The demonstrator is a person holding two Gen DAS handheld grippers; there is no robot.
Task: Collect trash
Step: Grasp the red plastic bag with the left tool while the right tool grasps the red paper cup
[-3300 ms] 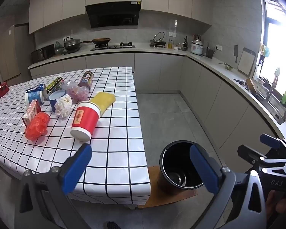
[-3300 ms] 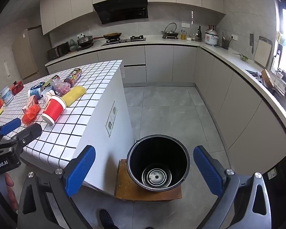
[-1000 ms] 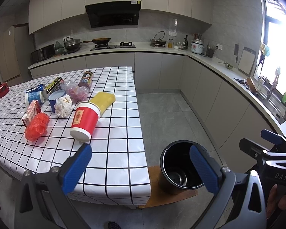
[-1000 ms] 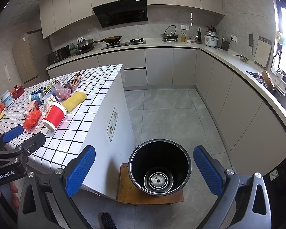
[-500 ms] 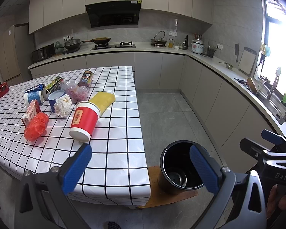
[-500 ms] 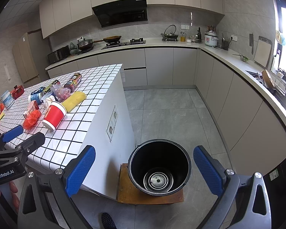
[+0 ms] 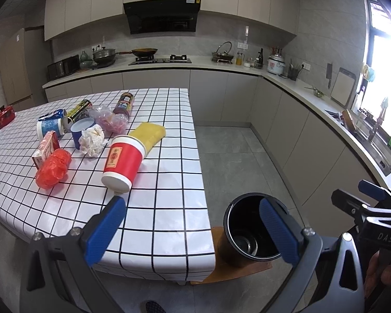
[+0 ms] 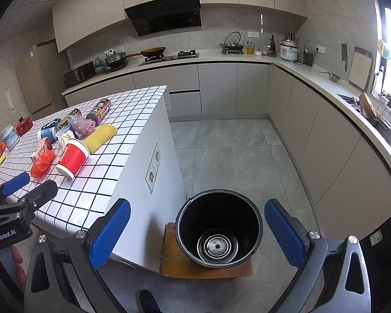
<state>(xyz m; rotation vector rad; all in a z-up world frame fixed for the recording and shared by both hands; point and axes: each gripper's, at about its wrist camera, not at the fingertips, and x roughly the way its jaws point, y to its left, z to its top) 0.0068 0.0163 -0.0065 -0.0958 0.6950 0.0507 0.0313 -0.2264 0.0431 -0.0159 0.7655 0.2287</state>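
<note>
**Both grippers wide apart over bin and littered table**

Left wrist view: left gripper [image 7: 193,230] held with blue pads spread wide, nothing between them, above the near edge of the checked table [image 7: 156,208]. Trash spread on the far left half of the cloth: red cup [image 7: 122,163] on its side nearest the gripper, up and left of the left pad; yellow packet [image 7: 148,134] touching the cup's far end; red plastic bag [image 7: 53,168] left of the cup; crumpled white paper [image 7: 92,140] against a blue cup [image 7: 80,129]; clear bag [image 7: 109,120], two cans and a small red-and-white box behind and beside these. Black bin [image 7: 250,232] on a wooden board on the floor, partly behind the right pad. Right gripper [image 7: 370,198] seen from the side at the right edge, well apart from the table; spread not clear from this angle.

Right wrist view: right gripper [image 8: 196,233] likewise spread wide and empty, bin [image 8: 219,228] framed directly between the pads and lower down, open mouth and metal bottom fully visible, a thing the left view shows only in part. Table's white side panel also shown here. Trash [image 8: 73,156] far to the upper left, well apart from this gripper. Left gripper [image 8: 23,187] at the left edge, over the table's near corner, close to the red bag and cup.
</note>
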